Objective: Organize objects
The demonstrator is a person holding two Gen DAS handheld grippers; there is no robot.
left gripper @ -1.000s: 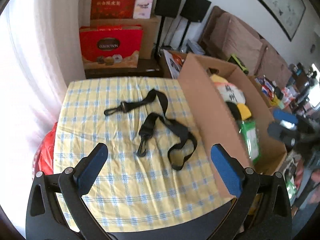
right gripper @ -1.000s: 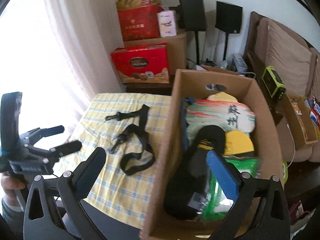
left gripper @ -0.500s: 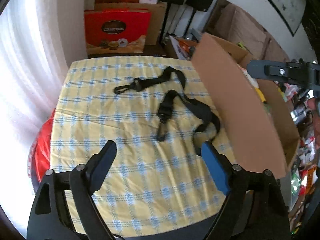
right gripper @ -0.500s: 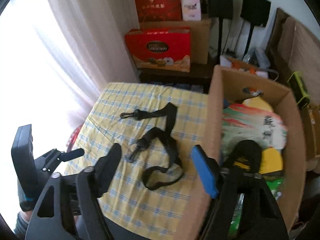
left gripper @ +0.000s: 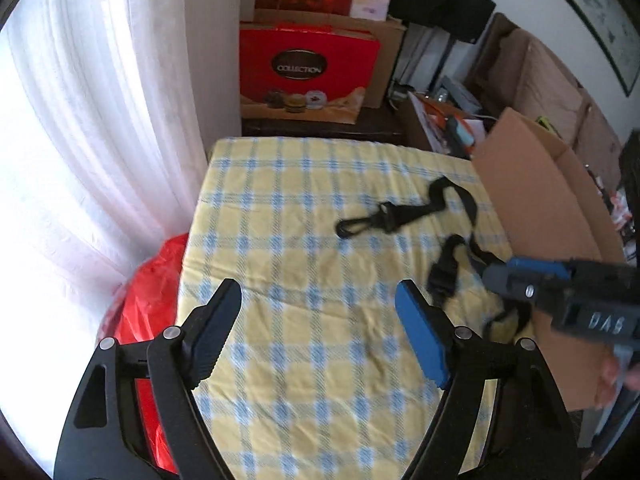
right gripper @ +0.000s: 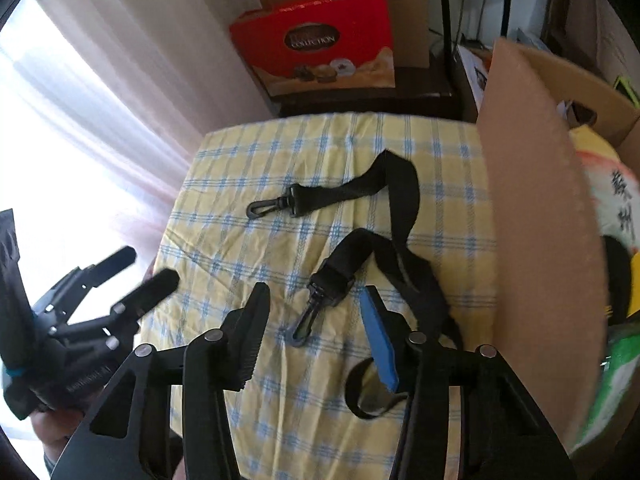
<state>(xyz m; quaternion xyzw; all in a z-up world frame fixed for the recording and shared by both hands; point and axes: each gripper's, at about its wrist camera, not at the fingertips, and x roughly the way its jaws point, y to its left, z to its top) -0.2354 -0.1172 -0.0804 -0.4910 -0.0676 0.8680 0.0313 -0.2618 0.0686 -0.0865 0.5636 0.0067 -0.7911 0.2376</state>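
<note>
A black webbing strap with two snap hooks lies loose on the yellow checked tablecloth; it also shows in the left wrist view. My right gripper is open and empty, just above the strap's near snap hook. My left gripper is open and empty over bare cloth, left of the strap. The right gripper also shows in the left wrist view at the right edge.
An open cardboard box full of items stands against the table's right side. A red gift box sits on a dark cabinet behind. A white curtain and a red bag are to the left.
Both grippers have swung left, away from the box. The right gripper has come down over the strap's near hook. The left gripper now faces the table's left part.
</note>
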